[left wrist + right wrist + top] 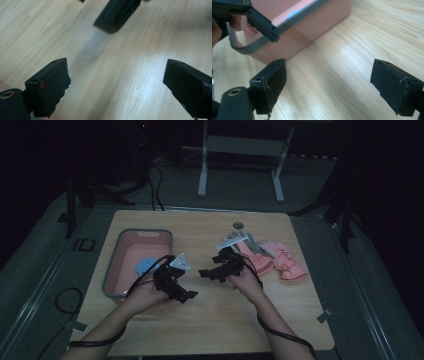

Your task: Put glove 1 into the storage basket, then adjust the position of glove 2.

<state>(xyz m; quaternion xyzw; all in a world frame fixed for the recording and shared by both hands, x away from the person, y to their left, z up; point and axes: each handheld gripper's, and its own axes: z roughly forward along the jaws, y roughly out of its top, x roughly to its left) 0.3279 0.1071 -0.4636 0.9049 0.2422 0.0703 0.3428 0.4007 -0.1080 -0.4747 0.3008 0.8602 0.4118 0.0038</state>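
Both grippers are sitting low over the wooden table [225,320], facing each other across a bare strip of it, neither holding anything. Left gripper [187,295]: jaws standing wide apart in the left gripper view [117,86], nothing but wood grain between them; straight ahead of its jaws, a jaw tip of the right gripper [116,15] is poking in, well apart from the left tips. Right gripper [206,273]: jaws also spread wide in the right gripper view [328,86], gap showing just tabletop. Ahead of the right jaws and off to their left-hand side, the pink bin [317,25] with the grey rim is sitting on the table, one jaw of the left gripper [262,23] crossing in front of its rim. In the high view the bin [112,270] is lying behind the left gripper, just beside the left hand [145,295], with a light blue item [146,265] lying inside it; can't tell what that item is. Pink gloves [280,260] are lying behind the right gripper, just past the right hand [247,281], outside both jaw gaps. A small grey round thing [238,225] is sitting farther out beyond the gloves.
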